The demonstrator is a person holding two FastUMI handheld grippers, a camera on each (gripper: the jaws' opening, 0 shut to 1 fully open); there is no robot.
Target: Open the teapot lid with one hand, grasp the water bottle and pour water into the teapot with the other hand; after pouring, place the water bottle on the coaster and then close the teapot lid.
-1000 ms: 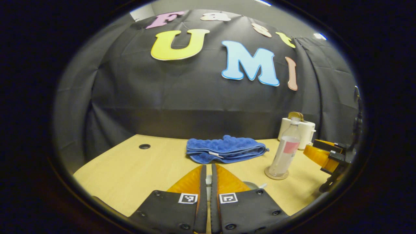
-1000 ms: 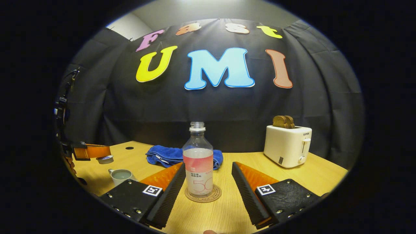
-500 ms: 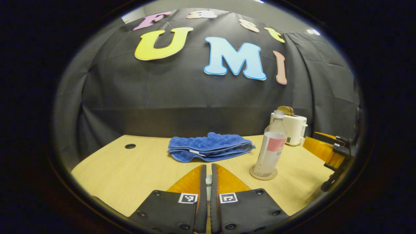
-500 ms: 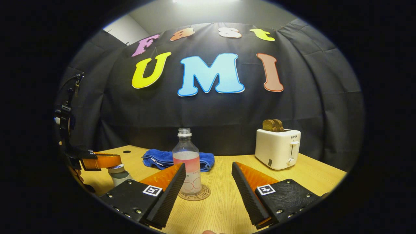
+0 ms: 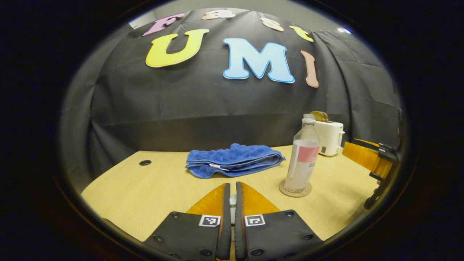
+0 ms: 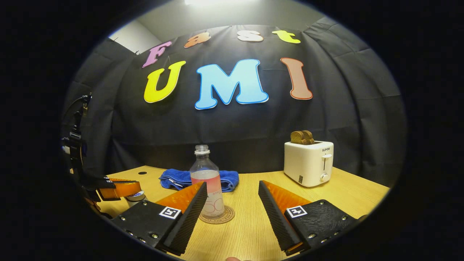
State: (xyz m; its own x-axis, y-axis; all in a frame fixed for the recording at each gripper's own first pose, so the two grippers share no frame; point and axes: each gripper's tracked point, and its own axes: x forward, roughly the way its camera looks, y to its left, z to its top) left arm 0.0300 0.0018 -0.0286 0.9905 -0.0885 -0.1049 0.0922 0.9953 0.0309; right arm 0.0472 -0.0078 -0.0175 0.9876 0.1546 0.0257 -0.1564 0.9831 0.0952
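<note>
A pale wood-grain desk (image 6: 348,188) with a smooth laminate face and a small round cable hole (image 5: 145,162) carries everything here. On its far right stands a boxy cream toaster (image 6: 309,163) with rounded corners, a side lever and a knob, two brown slices of toast (image 6: 302,136) poking from its slots; a short dark brand word is printed near its top edge. Toward the back lies a folded blue towel (image 5: 233,165) of nubby, plush microfibre. Near it the water bottle (image 6: 208,190), clear ribbed plastic with no cap on its neck and a pink-and-white label printed with large pale numerals, stands upright on a round, flat cork-like coaster (image 6: 219,216) that has lettering around its rim, too small to read. The right gripper (image 6: 232,194) hovers just short of the bottle, its jaws spread wide with ridged inner faces and a square black-and-white marker on each base, the bottle partly behind one finger and untouched. In the right gripper view the left gripper (image 6: 137,187) sits low at the desk's left, over a small pale round teapot lid (image 6: 135,196) whose pot is mostly hidden. In the left gripper view, its jaws are drawn together, pinching a small whitish knob (image 5: 232,198) between them.
</note>
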